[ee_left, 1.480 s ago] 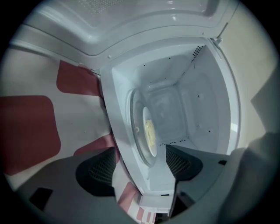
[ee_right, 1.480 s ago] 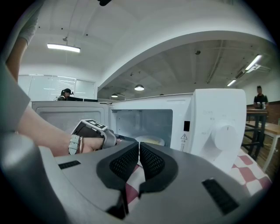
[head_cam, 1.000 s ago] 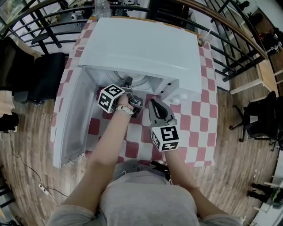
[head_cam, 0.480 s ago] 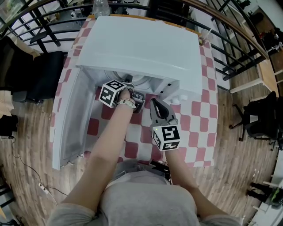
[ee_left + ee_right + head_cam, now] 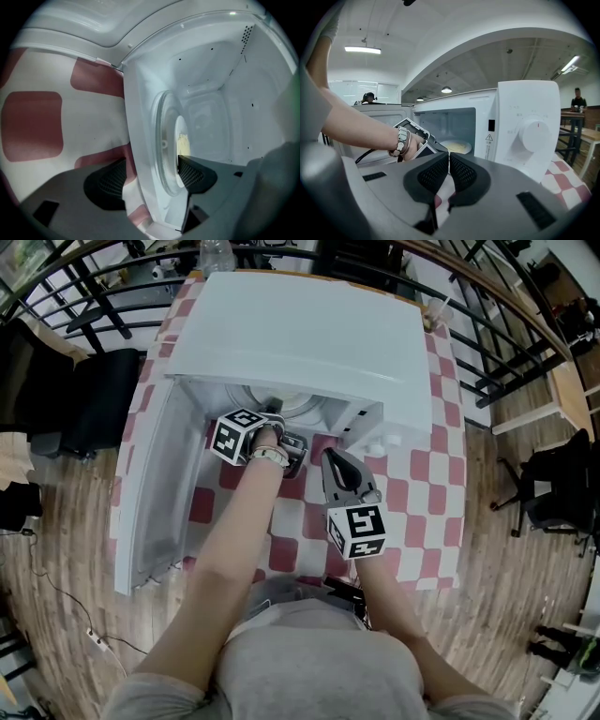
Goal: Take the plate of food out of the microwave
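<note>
The left gripper (image 5: 150, 176) is open, its jaws spread wide at the mouth of the microwave (image 5: 300, 334). In the left gripper view, the jaw on the right of the frame reaches inside the oven and overlaps the near rim of the plate (image 5: 181, 136). The jaw on the left stays outside, in front of the oven's lower edge and over the checked cloth. Whether either jaw touches the plate cannot be told. The plate lies on the glass turntable (image 5: 164, 140) inside the oven and carries pale yellow food (image 5: 183, 143).

In the head view, the left gripper (image 5: 272, 411) sits at centre frame, pushed into the opening under the oven's top. The oven door (image 5: 155, 493) is swung open toward the left of the frame.

The right gripper (image 5: 449, 171) is clenched with nothing between its jaws. In the head view it hangs just right of centre (image 5: 330, 460), over the red and white checked table (image 5: 412, 493), near the oven's front but apart from it.

The right gripper view looks into the open oven. The plate (image 5: 457, 146) shows at mid-frame inside it, and the left hand (image 5: 410, 144) is to the left of the plate. The white dial (image 5: 534, 134) is at the right.
</note>
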A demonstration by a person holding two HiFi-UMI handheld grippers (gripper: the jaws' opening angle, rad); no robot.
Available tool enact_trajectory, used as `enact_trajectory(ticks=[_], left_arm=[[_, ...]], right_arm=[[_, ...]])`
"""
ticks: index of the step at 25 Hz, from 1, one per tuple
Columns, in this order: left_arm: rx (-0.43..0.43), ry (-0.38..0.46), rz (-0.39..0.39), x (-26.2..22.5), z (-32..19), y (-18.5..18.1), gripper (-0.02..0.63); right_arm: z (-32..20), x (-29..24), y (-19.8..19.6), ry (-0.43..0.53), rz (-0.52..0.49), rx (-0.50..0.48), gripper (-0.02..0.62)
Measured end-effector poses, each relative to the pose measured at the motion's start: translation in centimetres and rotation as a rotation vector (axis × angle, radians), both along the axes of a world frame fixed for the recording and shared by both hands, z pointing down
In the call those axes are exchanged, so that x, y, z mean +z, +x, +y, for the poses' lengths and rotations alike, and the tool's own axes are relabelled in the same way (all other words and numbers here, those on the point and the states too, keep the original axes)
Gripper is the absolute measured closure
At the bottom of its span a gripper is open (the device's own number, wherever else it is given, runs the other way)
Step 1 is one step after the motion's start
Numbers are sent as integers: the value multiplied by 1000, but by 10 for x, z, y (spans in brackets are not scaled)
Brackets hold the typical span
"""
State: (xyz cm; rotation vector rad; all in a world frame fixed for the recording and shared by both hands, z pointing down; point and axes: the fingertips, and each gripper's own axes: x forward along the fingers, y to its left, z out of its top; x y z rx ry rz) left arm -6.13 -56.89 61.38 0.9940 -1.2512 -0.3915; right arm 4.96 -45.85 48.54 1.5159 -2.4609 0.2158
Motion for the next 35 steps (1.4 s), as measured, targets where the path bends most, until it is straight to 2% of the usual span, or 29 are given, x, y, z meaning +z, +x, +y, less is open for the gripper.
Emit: enact_trajectory(ticks=[6,20,35], left_arm=[[-7,2,28,-1,8,3,274],[-19,61,62,-14,16,1,422],[-22,113,84,-24,23,1,518]], right_arm=[[4,-4,0,10,4,-10,568],[14,-5,-2,15,12,-17,568],[25,-6,2,22,13,0,568]])
